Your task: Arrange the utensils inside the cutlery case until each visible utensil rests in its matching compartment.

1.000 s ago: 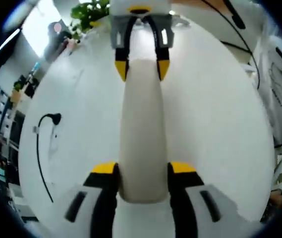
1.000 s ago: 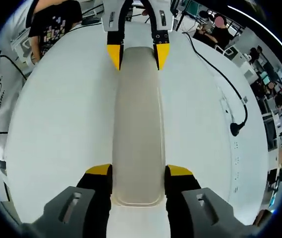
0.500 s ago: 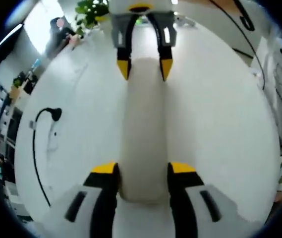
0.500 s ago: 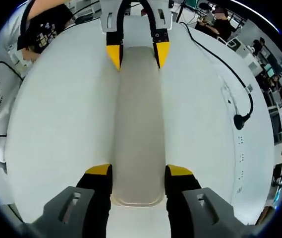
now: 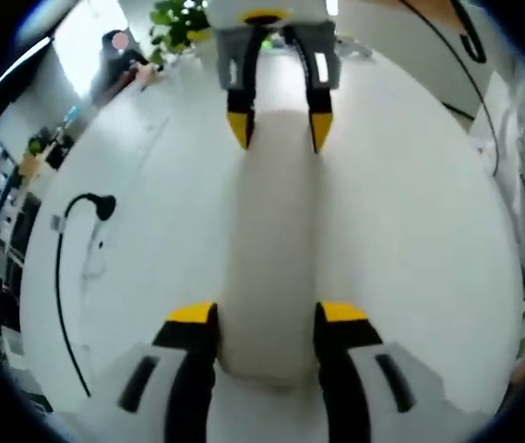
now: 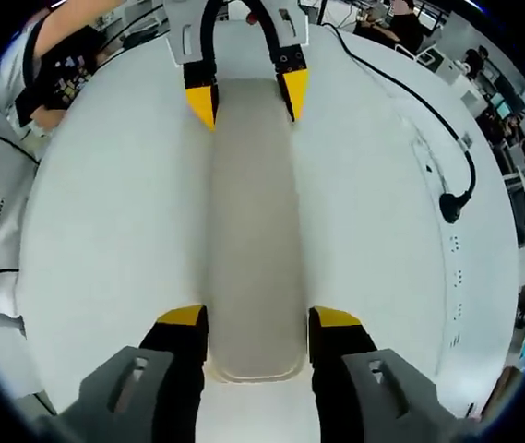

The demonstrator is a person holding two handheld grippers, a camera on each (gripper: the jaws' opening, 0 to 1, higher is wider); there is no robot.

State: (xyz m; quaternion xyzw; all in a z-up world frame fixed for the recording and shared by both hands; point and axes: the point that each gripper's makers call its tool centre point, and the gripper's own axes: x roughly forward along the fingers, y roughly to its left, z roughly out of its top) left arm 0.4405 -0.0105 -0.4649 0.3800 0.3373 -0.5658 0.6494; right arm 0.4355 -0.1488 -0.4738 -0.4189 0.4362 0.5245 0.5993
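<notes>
In the left gripper view, the left gripper (image 5: 268, 325) is clamped on the near end of the long beige cutlery case (image 5: 271, 249), which lies on the white tabletop (image 5: 410, 240); the right gripper (image 5: 279, 129) clamps the case's far end.

In the right gripper view, a black cable (image 6: 437, 129) lies beside the case.

The cutlery case (image 6: 251, 231) hides its inside, so compartments and utensils cannot be told.
</notes>
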